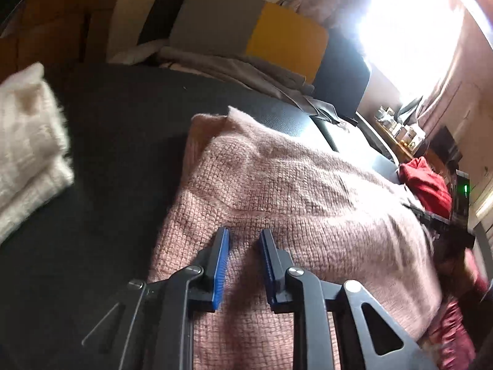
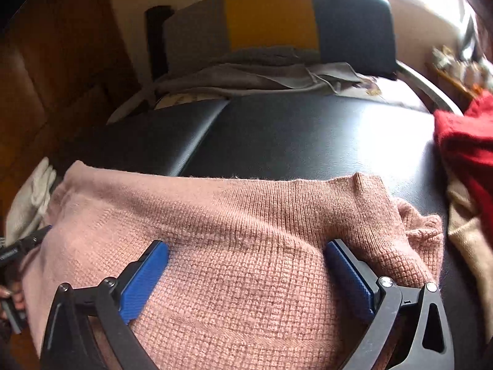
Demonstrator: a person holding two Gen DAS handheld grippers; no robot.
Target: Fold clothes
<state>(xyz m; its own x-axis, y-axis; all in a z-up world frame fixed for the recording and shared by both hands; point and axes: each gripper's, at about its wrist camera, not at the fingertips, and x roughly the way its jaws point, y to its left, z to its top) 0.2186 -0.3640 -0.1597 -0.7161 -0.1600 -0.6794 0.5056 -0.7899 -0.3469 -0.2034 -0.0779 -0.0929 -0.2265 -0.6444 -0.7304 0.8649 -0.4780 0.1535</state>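
your left gripper [image 1: 242,237] is narrowly parted, right gripper [image 2: 246,249] wide, both empty over the pink sweater [image 2: 246,215]; bare black table [image 2: 292,135] beyond its 12 o'clock edge.

Both wrist cams sit low and close over the dusty-pink knit sweater [image 1: 277,185] [image 2: 234,246], facing across the black padded leather surface [image 1: 123,129] [image 2: 292,135]. Both catch the grey-yellow-navy blocked cushion [image 1: 286,37] [image 2: 271,15] behind.
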